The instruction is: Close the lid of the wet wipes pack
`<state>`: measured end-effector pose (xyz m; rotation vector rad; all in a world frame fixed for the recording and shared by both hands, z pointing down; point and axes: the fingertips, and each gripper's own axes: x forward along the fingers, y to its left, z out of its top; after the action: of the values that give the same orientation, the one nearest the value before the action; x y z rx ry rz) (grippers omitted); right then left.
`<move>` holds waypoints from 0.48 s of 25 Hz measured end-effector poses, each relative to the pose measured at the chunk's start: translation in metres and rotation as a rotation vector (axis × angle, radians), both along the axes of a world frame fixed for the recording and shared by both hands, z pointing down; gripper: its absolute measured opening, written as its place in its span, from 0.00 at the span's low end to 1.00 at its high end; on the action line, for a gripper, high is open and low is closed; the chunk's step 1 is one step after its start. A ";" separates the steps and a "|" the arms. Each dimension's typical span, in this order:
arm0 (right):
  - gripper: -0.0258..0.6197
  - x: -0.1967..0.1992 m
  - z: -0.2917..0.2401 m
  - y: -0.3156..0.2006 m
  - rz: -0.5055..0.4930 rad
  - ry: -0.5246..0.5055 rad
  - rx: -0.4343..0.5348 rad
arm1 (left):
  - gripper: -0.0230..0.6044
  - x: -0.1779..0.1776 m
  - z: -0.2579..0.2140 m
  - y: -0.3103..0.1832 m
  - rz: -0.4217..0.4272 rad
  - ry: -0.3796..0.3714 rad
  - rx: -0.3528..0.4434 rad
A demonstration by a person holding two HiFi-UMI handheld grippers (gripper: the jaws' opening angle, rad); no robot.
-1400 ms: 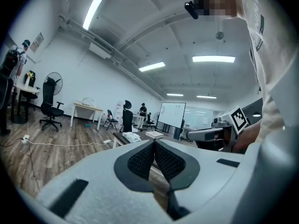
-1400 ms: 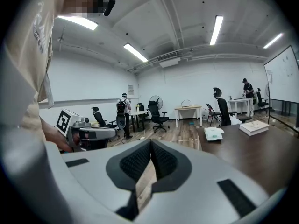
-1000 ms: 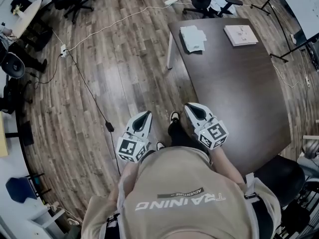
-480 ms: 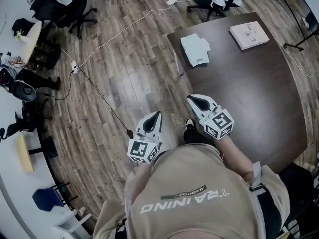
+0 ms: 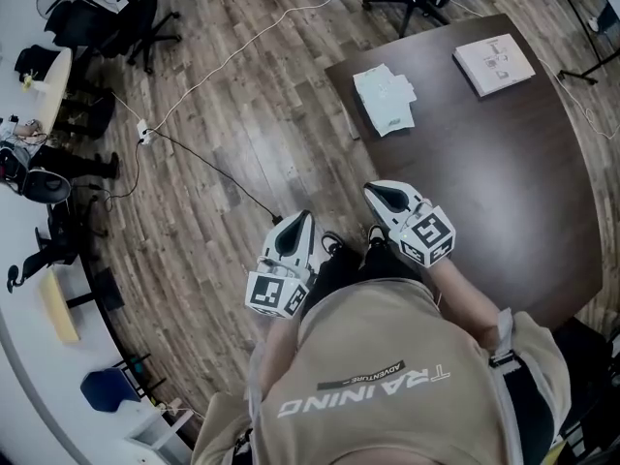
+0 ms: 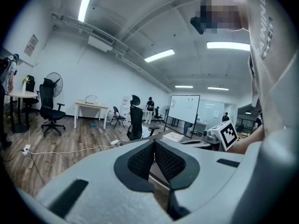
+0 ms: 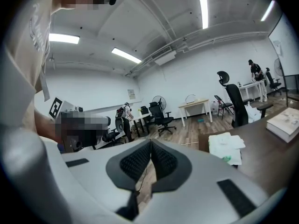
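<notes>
Nearest the camera, the person's beige shirt fills the bottom of the head view, and both grippers are held out just in front of it, apart from each other and clear of the table. The left gripper hangs over the wood floor. In its own view, the left gripper has its two mesh pads pressed together along a thin seam, with nothing caught between them. The right gripper sits by the near corner of the dark brown table. Seen along its own jaws, the right gripper is likewise drawn fully together and empty, pads face to face. Its marker cube shows at the right of the left gripper view. Farther out, the wet wipes pack lies flat on the table near the far left edge, well apart from both grippers. In the right gripper view the wet wipes pack appears as a white bundle with a small green patch, but whether its lid is up is too small to tell. Beyond it, near the far right corner, rests a white book. On the floor to the left, a black cable and a white cable run toward the office chairs at the far side.
</notes>
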<state>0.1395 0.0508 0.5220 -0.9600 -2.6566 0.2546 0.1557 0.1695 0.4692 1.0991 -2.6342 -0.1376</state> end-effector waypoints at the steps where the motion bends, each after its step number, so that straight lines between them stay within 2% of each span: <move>1: 0.06 -0.005 0.004 0.002 0.001 0.009 0.005 | 0.05 -0.006 0.002 0.001 0.005 -0.003 0.001; 8: 0.06 -0.050 0.004 0.023 0.048 0.024 0.028 | 0.05 -0.056 0.020 0.020 0.036 0.023 0.067; 12: 0.06 -0.085 -0.031 0.047 0.056 -0.040 0.085 | 0.05 -0.096 -0.004 0.041 0.093 -0.057 0.078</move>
<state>0.0544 0.0980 0.4913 -0.8739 -2.7101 0.1348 0.0599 0.2103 0.4657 1.2670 -2.6419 -0.1938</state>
